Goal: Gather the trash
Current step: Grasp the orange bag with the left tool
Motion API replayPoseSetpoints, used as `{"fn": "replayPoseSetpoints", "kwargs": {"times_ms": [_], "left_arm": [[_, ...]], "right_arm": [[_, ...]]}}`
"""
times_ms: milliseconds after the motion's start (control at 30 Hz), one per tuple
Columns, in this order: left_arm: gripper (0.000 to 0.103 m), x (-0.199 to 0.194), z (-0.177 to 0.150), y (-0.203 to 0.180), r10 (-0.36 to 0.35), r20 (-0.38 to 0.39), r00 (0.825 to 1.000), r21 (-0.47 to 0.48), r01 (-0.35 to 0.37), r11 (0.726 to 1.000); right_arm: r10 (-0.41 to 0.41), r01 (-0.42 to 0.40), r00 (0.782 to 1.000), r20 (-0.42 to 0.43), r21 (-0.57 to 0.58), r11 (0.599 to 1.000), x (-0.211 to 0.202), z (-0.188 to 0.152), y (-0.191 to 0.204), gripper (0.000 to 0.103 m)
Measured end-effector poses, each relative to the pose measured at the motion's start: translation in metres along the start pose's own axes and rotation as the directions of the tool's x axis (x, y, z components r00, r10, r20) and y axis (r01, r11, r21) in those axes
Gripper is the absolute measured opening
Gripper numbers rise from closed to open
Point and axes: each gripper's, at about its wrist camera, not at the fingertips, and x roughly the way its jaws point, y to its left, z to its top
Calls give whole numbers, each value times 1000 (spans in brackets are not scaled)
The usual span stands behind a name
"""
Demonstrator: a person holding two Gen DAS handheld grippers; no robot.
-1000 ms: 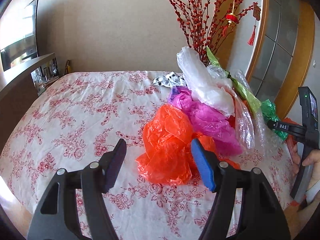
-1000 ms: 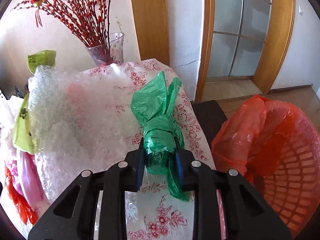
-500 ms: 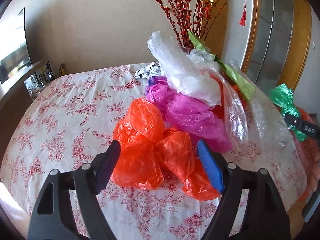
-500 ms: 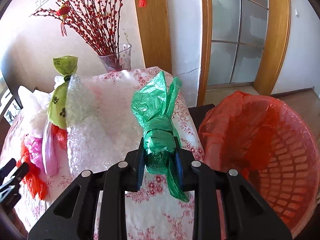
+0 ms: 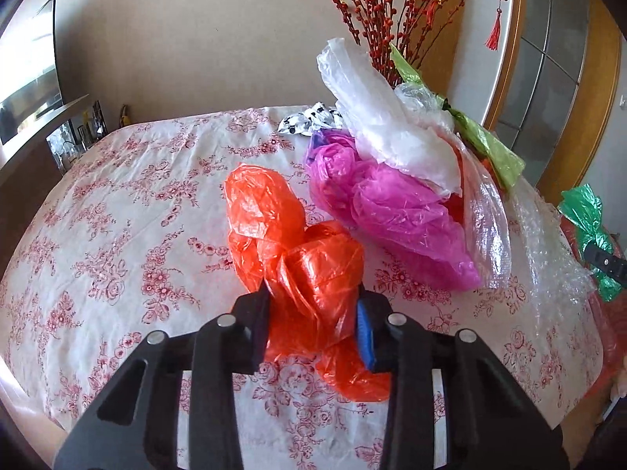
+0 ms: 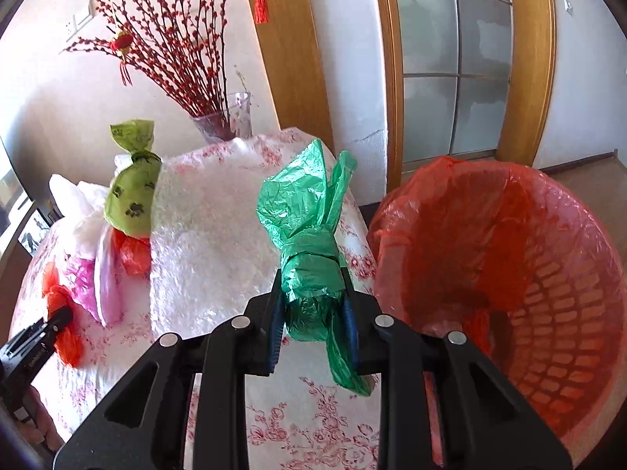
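A crumpled orange plastic bag (image 5: 266, 211) lies on the flowered tablecloth (image 5: 117, 215). My left gripper (image 5: 311, 297) has its jaws closing on the bag's near lobe, and both pads press into the plastic. The same gripper (image 6: 58, 319) shows at the left edge of the right wrist view, with orange plastic at its tip. My right gripper (image 6: 311, 278) is shut on a knotted green bag (image 6: 305, 203), held above the table's edge just left of a red basket (image 6: 588, 258) lined with an orange-red bag. The left wrist view shows that green bag (image 5: 582, 211) at far right.
A pile of trash stands behind the orange bag: a magenta bag (image 5: 392, 211), a white bag (image 5: 376, 117), a light green paw-print bag (image 6: 133, 196) and bubble wrap (image 6: 211, 243). A glass vase (image 6: 227, 121) of red twigs stands at the table's back corner. A doorway lies beyond the basket.
My left gripper moved in over the orange bag and its wide jaws closed onto it. My right gripper carried the green bag toward the basket, which now fills more of its view.
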Motion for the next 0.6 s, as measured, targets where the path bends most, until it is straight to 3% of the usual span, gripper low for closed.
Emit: {"fn": "replayPoseSetpoints", "kwargs": {"times_ms": [167, 400, 600], "left_arm": [[36, 4, -2, 2, 5, -9, 1000, 4, -5, 1000], [42, 6, -3, 0, 2, -14, 1000, 8, -2, 1000], [31, 3, -1, 0, -8, 9, 1000, 25, 8, 1000]], "right_arm": [[-30, 30, 999, -44, -2, 1000, 14, -11, -4, 27], [-55, 55, 998, -31, -5, 998, 16, -10, -5, 30], [-33, 33, 999, 2, 10, 999, 5, -9, -10, 26]]}}
